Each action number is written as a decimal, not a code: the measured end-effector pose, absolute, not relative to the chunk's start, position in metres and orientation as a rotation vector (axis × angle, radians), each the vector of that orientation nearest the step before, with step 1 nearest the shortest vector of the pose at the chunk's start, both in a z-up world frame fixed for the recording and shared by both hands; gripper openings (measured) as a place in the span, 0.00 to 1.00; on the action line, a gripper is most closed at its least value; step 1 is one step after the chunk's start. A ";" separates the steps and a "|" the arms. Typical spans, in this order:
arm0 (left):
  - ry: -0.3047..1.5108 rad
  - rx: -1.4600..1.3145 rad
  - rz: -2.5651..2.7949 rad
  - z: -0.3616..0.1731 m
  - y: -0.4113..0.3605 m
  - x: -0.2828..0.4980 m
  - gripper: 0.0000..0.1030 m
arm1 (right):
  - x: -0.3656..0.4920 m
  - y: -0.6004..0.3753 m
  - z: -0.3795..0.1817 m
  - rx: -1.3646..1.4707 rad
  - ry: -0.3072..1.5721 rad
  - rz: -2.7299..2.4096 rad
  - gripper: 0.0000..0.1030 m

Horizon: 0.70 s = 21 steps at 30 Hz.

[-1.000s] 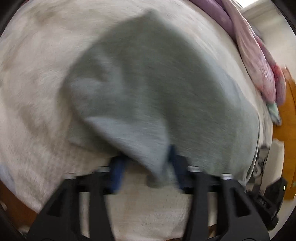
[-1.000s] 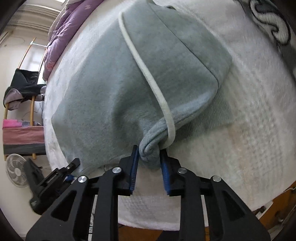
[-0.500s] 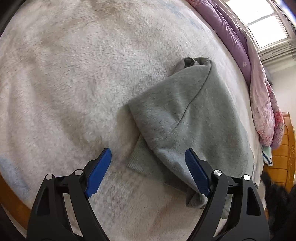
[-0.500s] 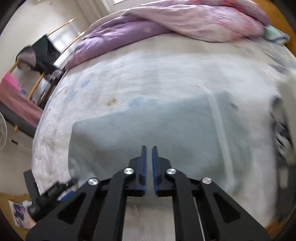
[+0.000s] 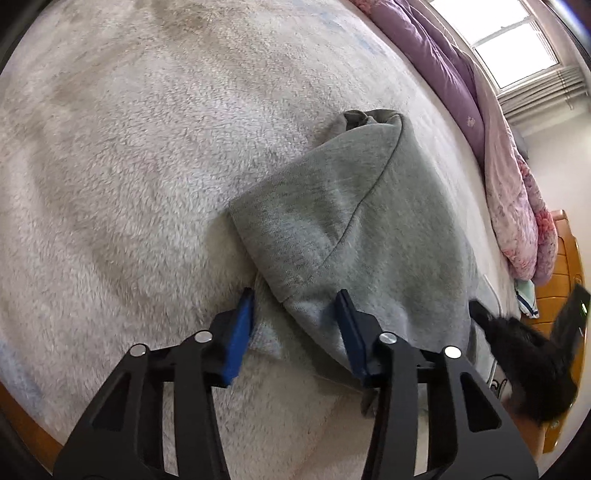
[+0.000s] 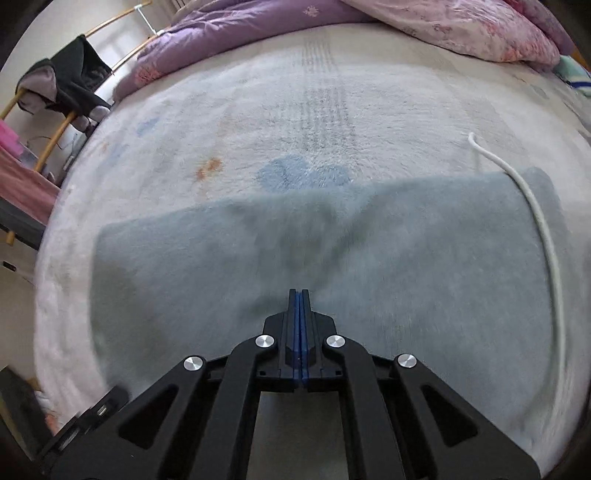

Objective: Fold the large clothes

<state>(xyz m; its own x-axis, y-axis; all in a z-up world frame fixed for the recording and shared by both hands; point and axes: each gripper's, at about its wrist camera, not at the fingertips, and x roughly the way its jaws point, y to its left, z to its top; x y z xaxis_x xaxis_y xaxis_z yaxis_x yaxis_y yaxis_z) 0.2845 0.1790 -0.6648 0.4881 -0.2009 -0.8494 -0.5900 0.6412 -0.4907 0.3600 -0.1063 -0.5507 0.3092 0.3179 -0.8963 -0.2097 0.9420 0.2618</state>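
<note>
A grey hoodie (image 5: 354, 229) lies folded on the white fleece bed cover (image 5: 129, 166). My left gripper (image 5: 295, 317) is open, its blue pads either side of the hoodie's near corner and ribbed hem, not pinching it. In the right wrist view the hoodie (image 6: 369, 258) spreads as a wide grey band, with a white drawstring (image 6: 543, 229) running down its right side. My right gripper (image 6: 299, 299) is shut and empty, its tips low over the grey cloth.
A purple and pink quilt (image 5: 491, 122) is heaped along the far side of the bed; it also shows in the right wrist view (image 6: 369, 22). A wooden headboard (image 5: 565, 280) stands at right. A rack with dark clothes (image 6: 70, 85) stands left of the bed.
Both grippers let go of the hoodie, which now lies on the bed. The left gripper opened wide, then narrowed around the near corner. The right gripper swung to face across the bed and shut.
</note>
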 end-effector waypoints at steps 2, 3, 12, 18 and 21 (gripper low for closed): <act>1.068 -0.888 0.266 -0.666 0.179 0.282 0.42 | 0.334 -0.110 -0.549 0.113 1.226 0.369 0.01; 1.067 -0.901 0.267 -0.667 0.181 0.279 0.42 | 0.324 -0.110 -0.555 0.099 1.230 0.364 0.01; 1.077 -0.908 0.244 -0.663 0.178 0.281 0.10 | 0.315 -0.118 -0.577 0.118 1.230 0.406 0.00; 0.981 -0.924 0.133 -0.606 0.176 0.283 0.09 | 0.289 -0.101 -0.536 0.071 1.097 0.649 0.26; 0.967 -0.941 0.105 -0.588 0.171 0.287 0.09 | 0.270 -0.085 -0.510 0.043 1.007 0.788 0.54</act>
